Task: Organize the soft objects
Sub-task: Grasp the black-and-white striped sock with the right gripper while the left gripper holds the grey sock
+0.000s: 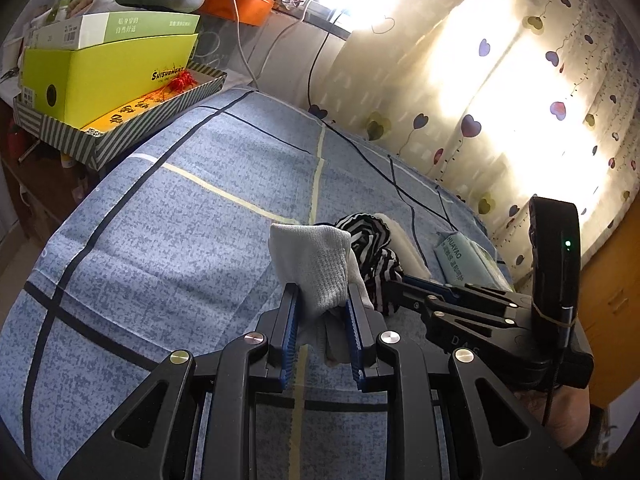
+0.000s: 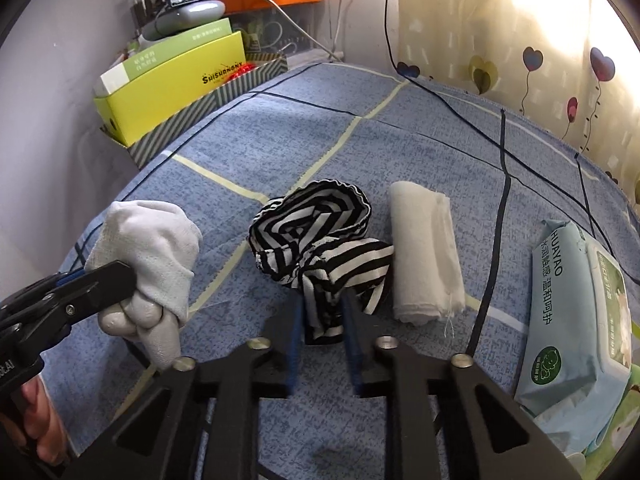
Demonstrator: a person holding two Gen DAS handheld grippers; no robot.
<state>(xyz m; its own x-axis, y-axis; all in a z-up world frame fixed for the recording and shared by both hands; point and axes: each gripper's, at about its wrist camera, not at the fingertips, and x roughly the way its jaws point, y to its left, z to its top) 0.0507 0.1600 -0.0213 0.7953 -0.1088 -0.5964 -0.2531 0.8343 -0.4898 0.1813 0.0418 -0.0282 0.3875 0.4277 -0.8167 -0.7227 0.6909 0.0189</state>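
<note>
Right, my left gripper pinches the grey glove while my right gripper clamps the striped cloth just ahead, leaving the white rolled cloth and wipes pack to its right untouched.

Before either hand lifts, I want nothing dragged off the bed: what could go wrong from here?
1. The right gripper pinches only one end of the striped cloth; the loose rest may trail and catch the white rolled cloth touching it.
2. The left gripper holds the grey glove by a bunched part, so it could slip out.
3. The wipes pack lies near the bed's edge; a sweeping cloth could nudge it.
</note>
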